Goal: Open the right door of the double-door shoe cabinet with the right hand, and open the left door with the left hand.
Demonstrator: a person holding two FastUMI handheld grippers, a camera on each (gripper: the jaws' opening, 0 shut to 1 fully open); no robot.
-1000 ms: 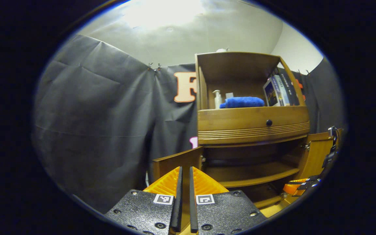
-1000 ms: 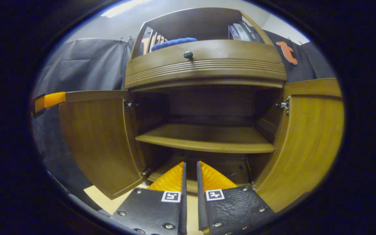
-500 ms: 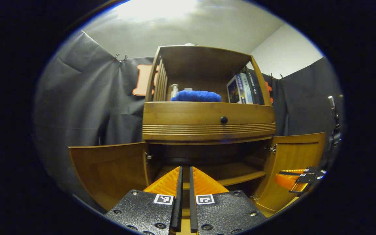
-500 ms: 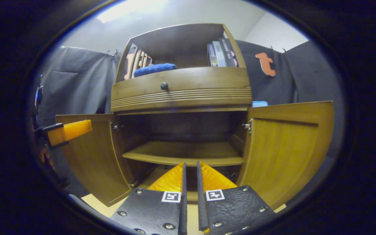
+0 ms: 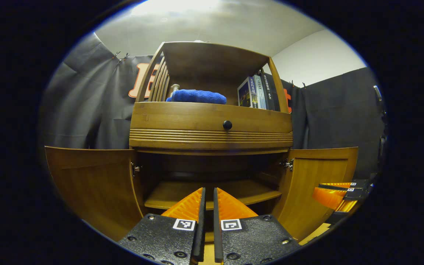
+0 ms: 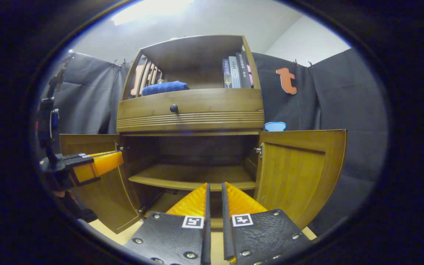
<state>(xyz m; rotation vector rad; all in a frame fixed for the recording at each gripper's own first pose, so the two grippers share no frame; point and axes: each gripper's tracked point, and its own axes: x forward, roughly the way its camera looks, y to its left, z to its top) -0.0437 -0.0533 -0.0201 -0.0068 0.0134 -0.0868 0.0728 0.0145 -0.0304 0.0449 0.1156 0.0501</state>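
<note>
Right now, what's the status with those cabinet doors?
Left gripper and right gripper both nearly shut, holding nothing. Left door and right door both swung open. Nothing in the way.

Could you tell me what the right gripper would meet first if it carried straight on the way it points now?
Probably the front edge of the inner shelf: the right gripper points between the two open doors at it, with nothing visible between. Depth is hard to judge.

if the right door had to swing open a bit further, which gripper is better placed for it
Right, probably. In the left gripper view, the right gripper sits just in front of the right door, while the left gripper points at the cabinet's middle shelf, beside the left door.
</note>
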